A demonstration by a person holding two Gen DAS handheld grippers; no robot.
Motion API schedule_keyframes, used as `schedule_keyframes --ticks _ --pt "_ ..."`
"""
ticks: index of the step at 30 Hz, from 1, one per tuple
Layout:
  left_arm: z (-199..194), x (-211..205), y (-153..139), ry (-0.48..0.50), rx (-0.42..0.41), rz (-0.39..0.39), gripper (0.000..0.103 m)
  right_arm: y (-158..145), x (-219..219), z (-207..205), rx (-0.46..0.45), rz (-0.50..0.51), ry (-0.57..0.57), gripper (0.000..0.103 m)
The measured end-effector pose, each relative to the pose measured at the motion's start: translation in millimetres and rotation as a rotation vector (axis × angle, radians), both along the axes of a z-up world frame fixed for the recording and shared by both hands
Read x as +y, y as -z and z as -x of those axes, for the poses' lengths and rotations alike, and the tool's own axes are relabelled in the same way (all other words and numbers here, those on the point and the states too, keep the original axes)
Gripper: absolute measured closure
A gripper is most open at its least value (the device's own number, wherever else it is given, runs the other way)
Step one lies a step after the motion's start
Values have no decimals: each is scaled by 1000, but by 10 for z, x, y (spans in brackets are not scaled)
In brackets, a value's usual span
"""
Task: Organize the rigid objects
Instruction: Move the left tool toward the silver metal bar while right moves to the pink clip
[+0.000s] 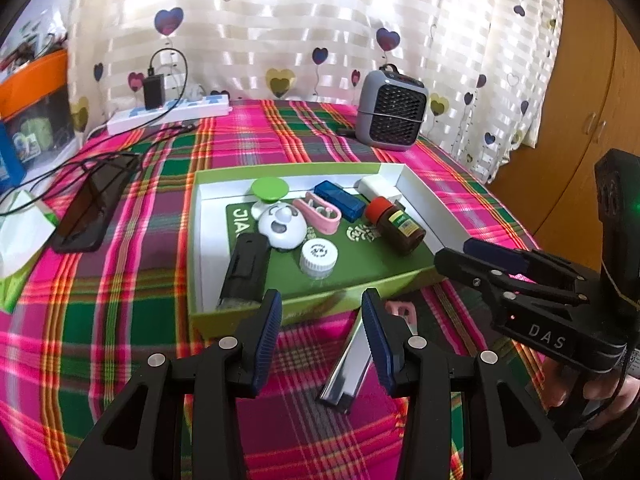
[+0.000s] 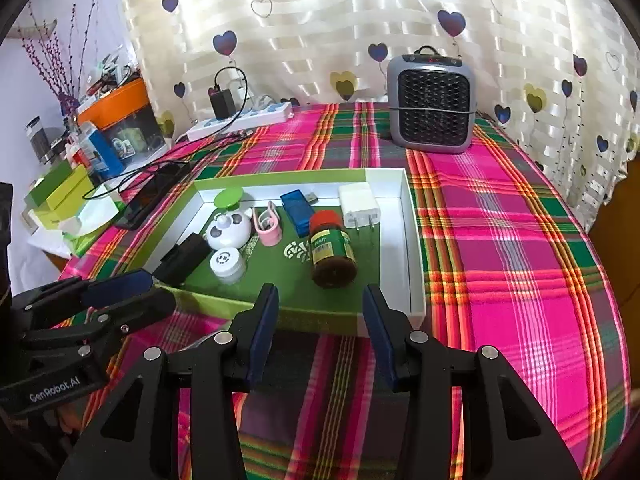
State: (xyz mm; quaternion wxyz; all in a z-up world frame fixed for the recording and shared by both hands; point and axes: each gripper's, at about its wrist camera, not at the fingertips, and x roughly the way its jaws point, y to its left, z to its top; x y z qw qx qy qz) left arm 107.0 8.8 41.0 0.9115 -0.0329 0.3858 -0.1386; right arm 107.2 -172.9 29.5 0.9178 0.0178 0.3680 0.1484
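Note:
A green and white open box (image 1: 195, 240) (image 2: 414, 248) on the plaid cloth holds a brown jar with a red lid (image 1: 396, 222) (image 2: 331, 250), a white panda fan (image 1: 279, 226), a pink clip (image 1: 318, 210), a blue USB stick (image 1: 340, 200), a white round cap (image 1: 319, 258), a black case (image 1: 244, 272) and a white charger (image 2: 359, 204). A shiny metal stapler-like piece with a pink end (image 1: 352, 364) lies in front of the box. My left gripper (image 1: 322, 320) is open just above it. My right gripper (image 2: 320, 312) is open and empty at the box's front edge.
A grey heater (image 1: 390, 110) (image 2: 432, 104) stands at the back. A power strip (image 1: 168, 112) with cables and a black phone (image 1: 94, 208) lie at the back left. A tissue pack (image 1: 18, 236) is at the left edge. A wooden wardrobe (image 1: 580, 100) is on the right.

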Motion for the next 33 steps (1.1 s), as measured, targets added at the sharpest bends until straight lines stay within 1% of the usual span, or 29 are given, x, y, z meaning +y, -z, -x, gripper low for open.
schedule_keyframes --ticks 8,15,22,27,33 --pt "171 117 25 -7 -5 15 62 -10 19 187 -15 -23 4 58" --pt "235 147 119 -2 16 23 62 70 165 290 13 -31 -54 58" --pt "265 188 148 -6 24 40 62 192 332 317 47 -9 -96 58" --pt "280 222 150 -8 24 54 62 243 370 310 58 7 -89 58" --pt "278 255 146 -12 24 65 62 234 418 320 53 18 -96 57"
